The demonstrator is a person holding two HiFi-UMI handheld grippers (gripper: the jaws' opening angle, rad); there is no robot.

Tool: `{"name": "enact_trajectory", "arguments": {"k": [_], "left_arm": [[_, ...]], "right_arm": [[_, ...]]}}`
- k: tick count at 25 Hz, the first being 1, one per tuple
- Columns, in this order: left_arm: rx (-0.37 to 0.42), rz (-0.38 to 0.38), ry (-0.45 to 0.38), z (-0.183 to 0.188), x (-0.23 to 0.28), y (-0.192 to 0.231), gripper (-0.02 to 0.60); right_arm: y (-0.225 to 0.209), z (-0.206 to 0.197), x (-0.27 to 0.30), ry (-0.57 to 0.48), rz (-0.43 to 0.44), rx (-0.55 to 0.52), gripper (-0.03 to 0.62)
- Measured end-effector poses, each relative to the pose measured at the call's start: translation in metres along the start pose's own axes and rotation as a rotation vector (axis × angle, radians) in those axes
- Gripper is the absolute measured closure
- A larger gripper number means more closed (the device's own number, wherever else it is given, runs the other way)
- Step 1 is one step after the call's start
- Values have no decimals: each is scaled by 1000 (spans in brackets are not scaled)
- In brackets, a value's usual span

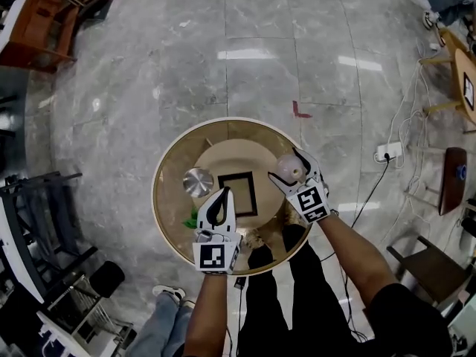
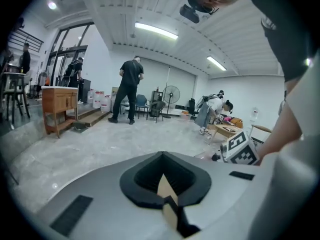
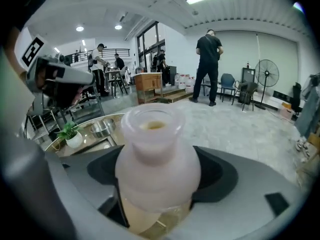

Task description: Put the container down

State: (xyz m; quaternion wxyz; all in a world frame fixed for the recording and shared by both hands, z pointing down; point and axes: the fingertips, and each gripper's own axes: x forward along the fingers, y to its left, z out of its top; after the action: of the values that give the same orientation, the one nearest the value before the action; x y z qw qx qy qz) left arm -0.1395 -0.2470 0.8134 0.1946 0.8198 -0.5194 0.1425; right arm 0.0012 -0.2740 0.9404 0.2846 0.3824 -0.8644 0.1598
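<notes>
A frosted, open-mouthed container (image 3: 157, 154) with yellowish liquid in it is gripped by my right gripper (image 3: 159, 210), jaws shut on its body. Seen from the head, the container (image 1: 288, 166) hangs in the right gripper (image 1: 295, 171) over the right part of the round glass table (image 1: 167, 222). My left gripper (image 1: 222, 195) hovers over the table's near side, pointing away from me; its jaws are shut with nothing in them. In its own view the left gripper (image 2: 165, 200) aims up into the room, level with the right gripper's marker cube (image 2: 240, 148).
On the table stand a metal bowl (image 1: 198, 181), a black square frame (image 1: 238, 193) and a small potted plant (image 1: 191, 218). A power strip with cables (image 1: 388, 152) lies on the floor at right. Chairs, a wooden cabinet (image 2: 59, 104) and standing people (image 2: 129, 89) are around.
</notes>
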Motion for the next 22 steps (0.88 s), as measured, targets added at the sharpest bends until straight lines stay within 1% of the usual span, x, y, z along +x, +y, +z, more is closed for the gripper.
{"name": "enact_trajectory", "arguments": {"k": [5,8,9,11,14,17,20,22], "left_arm": [[36,4,3,-9,10,1,588],[35,19,36,-16,9,5,588],[34,11,49,-20,7,4,588],[29,-22,45,-20,4,-1,588],[7,-23,33,-17,-2,3,588],[-47,-16,10,-21,-12,1,588],[-89,5,-6,-22,-18,-2,586],[-102,17,-14,-19,-21,-3,587]], "right_arm": [[-1,-24,26,52,-1,-23,189],[-3,-32,33,73,-19,-26,189],[-2,-34,35,79,-23,-17,189],[1,-39,39,96,-28,-3,189],[4,-46,42,114,-40,-13,189],[2,-48,42,125,-59,-24,189],[3,-48,43,113,-74,-26,187],[3,-48,44,102,-76,-26,189]]}}
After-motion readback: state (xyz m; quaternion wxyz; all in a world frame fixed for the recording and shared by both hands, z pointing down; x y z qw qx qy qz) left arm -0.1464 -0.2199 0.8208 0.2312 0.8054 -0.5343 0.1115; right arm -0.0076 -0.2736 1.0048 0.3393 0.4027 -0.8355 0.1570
